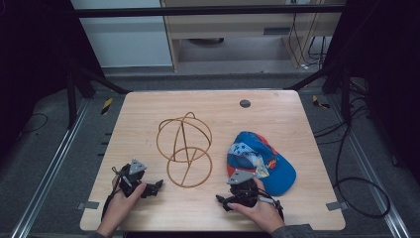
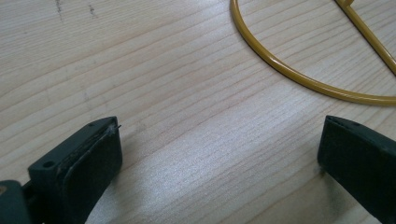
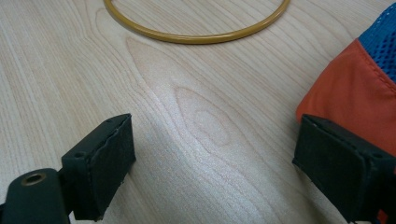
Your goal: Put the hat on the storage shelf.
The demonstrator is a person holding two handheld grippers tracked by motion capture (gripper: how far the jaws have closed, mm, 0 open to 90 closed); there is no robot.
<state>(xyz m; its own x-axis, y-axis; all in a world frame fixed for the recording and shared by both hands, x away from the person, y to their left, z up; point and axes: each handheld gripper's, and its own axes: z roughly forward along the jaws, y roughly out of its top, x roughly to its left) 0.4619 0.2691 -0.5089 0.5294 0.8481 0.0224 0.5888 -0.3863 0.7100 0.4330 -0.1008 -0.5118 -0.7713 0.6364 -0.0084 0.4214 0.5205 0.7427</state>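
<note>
A gold wire stand, made of rings and rods, rests on the middle of the wooden table. To its right lies a blue and orange cap. My left gripper sits on the table just left of the stand's base ring, jaws wide apart over bare wood. My right gripper rests near the front edge, below the cap, also open with nothing between its jaws. In the right gripper view the cap's orange edge lies just beyond the right jaw, and the base ring curves ahead.
A small dark round plug sits near the table's far edge. Dark frame legs and cables stand on the floor around the table. Bare wood stretches left of the stand and along the front edge between the two hands.
</note>
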